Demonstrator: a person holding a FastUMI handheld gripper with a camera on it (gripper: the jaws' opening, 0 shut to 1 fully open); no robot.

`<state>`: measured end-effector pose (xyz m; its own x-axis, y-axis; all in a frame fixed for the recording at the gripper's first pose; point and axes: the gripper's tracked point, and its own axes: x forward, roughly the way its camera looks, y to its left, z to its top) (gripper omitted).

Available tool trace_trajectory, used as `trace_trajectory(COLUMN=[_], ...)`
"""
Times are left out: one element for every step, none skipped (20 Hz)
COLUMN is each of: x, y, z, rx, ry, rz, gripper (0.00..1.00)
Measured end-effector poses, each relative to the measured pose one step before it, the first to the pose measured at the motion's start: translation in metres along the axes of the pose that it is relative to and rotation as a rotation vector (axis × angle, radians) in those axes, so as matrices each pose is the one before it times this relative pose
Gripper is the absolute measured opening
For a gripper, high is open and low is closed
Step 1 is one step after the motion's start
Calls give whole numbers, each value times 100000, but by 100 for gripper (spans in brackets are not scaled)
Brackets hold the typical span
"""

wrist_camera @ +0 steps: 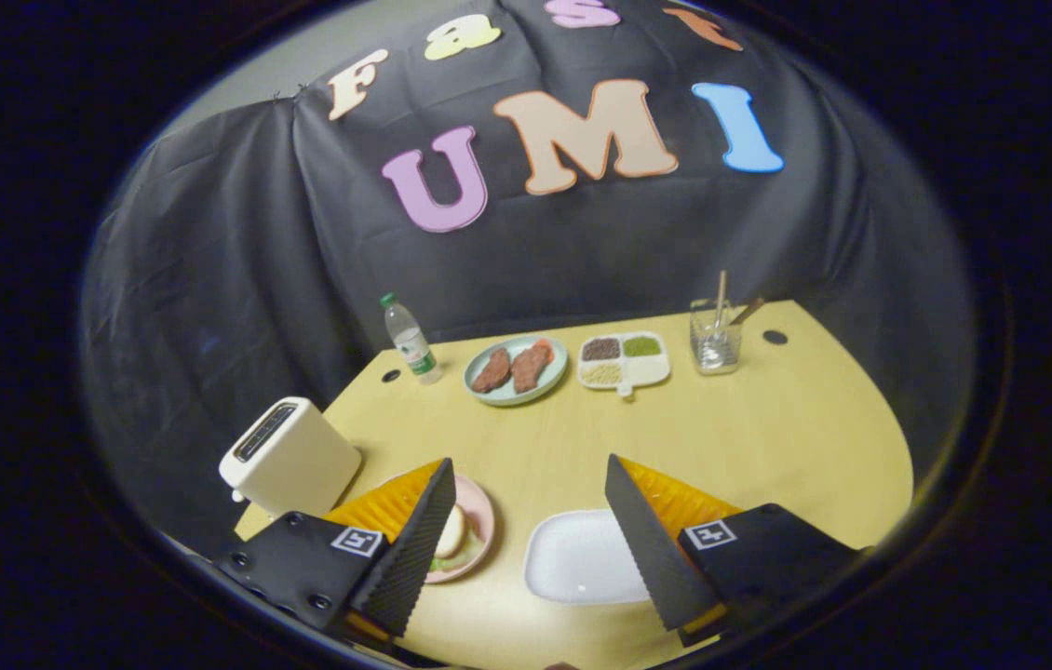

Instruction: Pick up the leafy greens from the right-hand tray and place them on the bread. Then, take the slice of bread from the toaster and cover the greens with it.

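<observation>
Your left finger (414, 549) hides much of the pink plate (479, 521), bread (451, 532) and greens (444, 562); the right finger (652, 549) covers the white tray's (573, 558) edge. Toaster (289, 456) slot contents: unreadable.

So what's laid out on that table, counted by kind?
Toaster: 1
Bottle: 1
Plates: 2, pink, blue
Trays: 2, white, divided
Glass: 1
Total: 7
Gripper open above the table.

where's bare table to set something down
Widest bare patch: the table right of the white tray, below the glass. Also mid-table, ahead of the open gripper. Crowded along the back, and left by the toaster and pink plate.
</observation>
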<state>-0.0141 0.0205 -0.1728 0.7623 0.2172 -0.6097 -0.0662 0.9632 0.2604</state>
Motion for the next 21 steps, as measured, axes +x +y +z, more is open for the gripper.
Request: trace_trajectory(x=[-439, -485, -431, -268, -298, -484, -435, -315, -244, -241, -64, -191, 37, -35, -41, 245, -71, 6, -219, -142, 75], y=[-913, -721, -863, -976, -807, -810, -543, -430, -329, -249, -154, -4, -10, -154, -225, -150, -143, -72, -498, -545, -155], z=[996, 814, 989, 811, 859, 934, 1198, 649, 568, 413, 313, 202, 141, 262, 144, 119, 87, 127, 356, 169, 209], rx=[-1164, -881, -1135, -1701, -1870, -1519, -1050, -1016, -1109, -1260, -651, -1, 263, 380, -176, -151, -163, -85, 294, 15, -389], ry=[-3116, -2569, -3057, -2932, -3596, -3944, -4450, -3715, -3334, -2344, -1848, -1057, -687, -1287, -607, -947, -276, -16, -786, -232, -624], rz=[-1849, -1314, -1915, -2106, -2154, -2226, -1843, -2099, -1738, -1642, -1213, -570, -402, -475, -652, -656, -155, -175, -291, -205, -442], gripper=[100, 100, 100, 100, 100, 100, 100, 100, 100, 100, 100, 100, 100, 100, 100, 100, 100, 100, 100, 100, 100])
